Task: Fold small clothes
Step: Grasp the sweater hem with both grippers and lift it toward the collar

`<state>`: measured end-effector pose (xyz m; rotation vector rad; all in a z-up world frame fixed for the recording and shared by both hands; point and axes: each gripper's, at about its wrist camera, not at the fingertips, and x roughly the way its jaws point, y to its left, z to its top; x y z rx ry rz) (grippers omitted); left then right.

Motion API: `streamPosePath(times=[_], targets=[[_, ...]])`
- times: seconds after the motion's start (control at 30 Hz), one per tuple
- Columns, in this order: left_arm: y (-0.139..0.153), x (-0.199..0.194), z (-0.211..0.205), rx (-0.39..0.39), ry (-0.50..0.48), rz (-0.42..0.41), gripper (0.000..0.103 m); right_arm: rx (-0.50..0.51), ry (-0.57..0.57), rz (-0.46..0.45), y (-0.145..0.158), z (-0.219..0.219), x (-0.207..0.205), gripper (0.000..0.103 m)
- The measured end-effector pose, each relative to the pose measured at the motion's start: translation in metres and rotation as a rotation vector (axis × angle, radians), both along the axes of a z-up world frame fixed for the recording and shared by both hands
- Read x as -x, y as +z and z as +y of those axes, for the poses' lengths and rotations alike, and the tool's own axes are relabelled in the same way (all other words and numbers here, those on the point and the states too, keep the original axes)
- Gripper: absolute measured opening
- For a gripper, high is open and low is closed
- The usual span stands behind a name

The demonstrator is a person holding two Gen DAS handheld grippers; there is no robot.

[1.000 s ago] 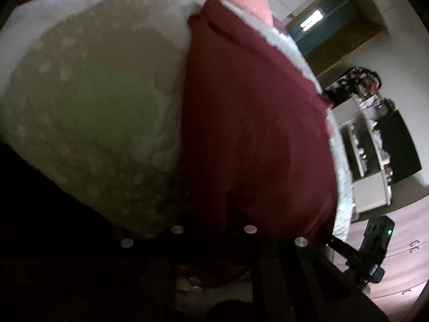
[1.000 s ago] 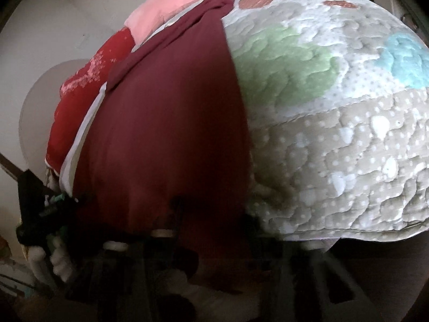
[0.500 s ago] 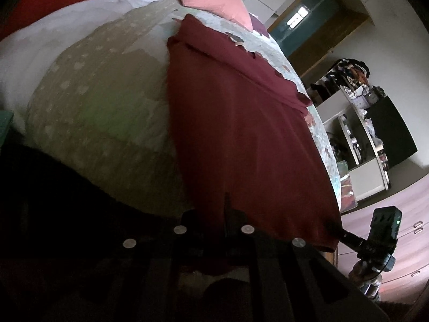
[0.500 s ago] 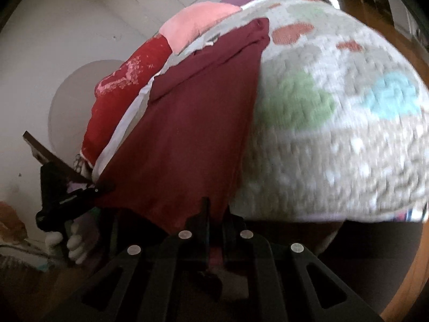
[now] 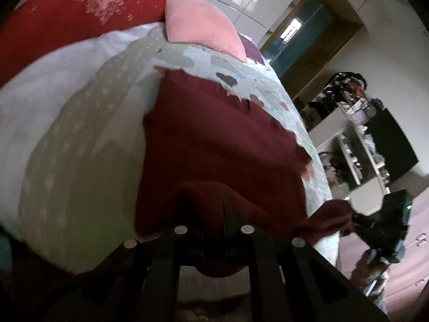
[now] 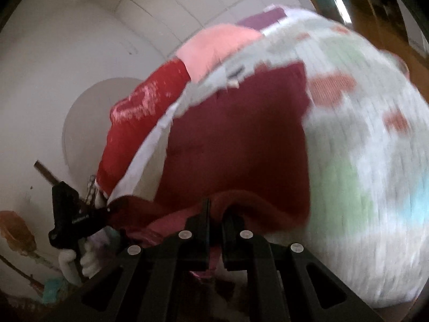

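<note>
A dark maroon garment (image 5: 219,139) lies spread on the quilted bed cover (image 5: 80,139); it also shows in the right wrist view (image 6: 241,145). My left gripper (image 5: 214,204) is shut on the garment's near edge, which bunches over its fingers. My right gripper (image 6: 215,209) is shut on the other near corner and holds it lifted. Each gripper shows in the other's view, the right one (image 5: 386,222) and the left one (image 6: 75,214), with the hem stretched between them above the bed's edge.
A red pillow (image 5: 67,18) and a pink pillow (image 5: 198,24) lie at the head of the bed. Shelves with clutter (image 5: 356,134) and a dark cabinet (image 5: 394,145) stand right of the bed. A white wall (image 6: 67,53) is on the left.
Both grippers have lifted the garment's near hem off the bed edge and carried it up and toward the pillows. The cameras have risen and the cloth now folds over the fingers.
</note>
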<state>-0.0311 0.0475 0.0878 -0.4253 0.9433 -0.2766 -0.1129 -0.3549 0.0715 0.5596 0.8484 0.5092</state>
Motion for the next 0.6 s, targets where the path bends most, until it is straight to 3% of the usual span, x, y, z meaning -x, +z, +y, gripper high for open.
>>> streamPosePath(times=[0.27,0.47,0.6], targets=[[-0.004,-0.109,-0.004,-0.007,0.054,0.064,0.009,0.021,-0.078,-0.035,0.023,0.009,-0.115,0.007],[-0.014,-0.175,-0.011,-0.009,0.070,0.117,0.009,0.039,-0.152,0.033,-0.001,-0.005,-0.187,0.007],[-0.034,-0.215,-0.005,0.092,0.093,0.181,0.009,0.021,-0.181,0.088,-0.023,-0.018,-0.223,0.008]])
